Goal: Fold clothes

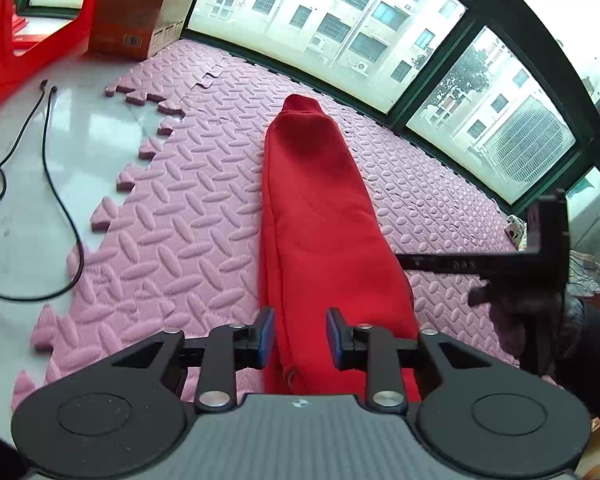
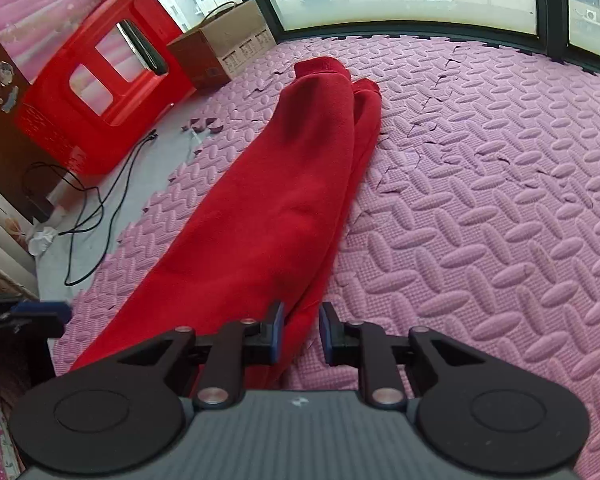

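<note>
Red trousers (folded lengthwise) lie on pink mat; left tongs and right tongs gape over them.

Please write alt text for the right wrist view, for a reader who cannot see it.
Red trousers, folded lengthwise, lie stretched out on a pink foam mat, with the open right gripper at their near end, cloth between its fingers. Beyond the mat stand a red plastic stool, a cardboard box and windows, with black cables on the floor.

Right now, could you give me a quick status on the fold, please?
Left gripper open, astride the trousers. Right gripper open at their edge. Trousers folded lengthwise on the mat. Nothing in the way.
</note>
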A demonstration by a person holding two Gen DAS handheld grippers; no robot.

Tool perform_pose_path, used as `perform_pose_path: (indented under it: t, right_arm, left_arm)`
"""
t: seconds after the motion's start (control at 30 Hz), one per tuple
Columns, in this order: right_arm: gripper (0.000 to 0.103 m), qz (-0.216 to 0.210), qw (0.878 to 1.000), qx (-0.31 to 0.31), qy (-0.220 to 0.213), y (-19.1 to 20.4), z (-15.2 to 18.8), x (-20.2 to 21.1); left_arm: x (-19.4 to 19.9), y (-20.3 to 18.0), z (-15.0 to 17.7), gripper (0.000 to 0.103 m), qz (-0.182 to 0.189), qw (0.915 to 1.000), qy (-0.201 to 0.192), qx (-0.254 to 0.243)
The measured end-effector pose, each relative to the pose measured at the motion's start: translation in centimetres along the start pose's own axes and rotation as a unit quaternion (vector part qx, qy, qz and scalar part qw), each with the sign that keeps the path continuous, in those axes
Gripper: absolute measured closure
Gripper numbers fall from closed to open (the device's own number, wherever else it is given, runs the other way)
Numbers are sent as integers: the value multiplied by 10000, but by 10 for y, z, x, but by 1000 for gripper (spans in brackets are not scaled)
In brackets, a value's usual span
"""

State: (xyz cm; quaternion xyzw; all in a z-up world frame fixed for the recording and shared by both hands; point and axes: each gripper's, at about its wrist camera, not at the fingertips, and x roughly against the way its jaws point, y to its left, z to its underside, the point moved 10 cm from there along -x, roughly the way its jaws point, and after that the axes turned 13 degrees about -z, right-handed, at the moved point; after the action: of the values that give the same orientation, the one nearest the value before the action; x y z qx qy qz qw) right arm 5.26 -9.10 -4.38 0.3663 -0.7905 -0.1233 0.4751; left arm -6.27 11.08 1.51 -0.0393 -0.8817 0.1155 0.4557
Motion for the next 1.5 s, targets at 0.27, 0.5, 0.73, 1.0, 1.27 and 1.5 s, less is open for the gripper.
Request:
perform_pose_path:
  t: [0.27,0.5,0.73,1.0,1.27,1.5]
  right_arm:
    - [77,-868,9961,-32,-152,20,17,18]
    - [62,-1002,9947,159,-144,12,16,14]
    - [56,-1630,9859,353,-143,26,1,-1]
    - [46,-1851,9803,684,60,11,-9,-20]
    - [31,-3080,9415,1027,900,27,1,-28]
    - [31,-2864,9344,1546,1449,22,14,3]
  left_arm:
    - [-64,-20,-40,73,-499,9974,152,-492]
    - [-92,-15,-46,73,-917,9937,324,-554]
    - [-101,-7,-45,78,-1138,9911,432,-535]
    - [-106,-4,-48,78,-1158,9914,399,-459]
    - [-111,-5,-49,78,-1158,9912,353,-537]
    - [-115,-6,-47,77,-1062,9922,354,-550]
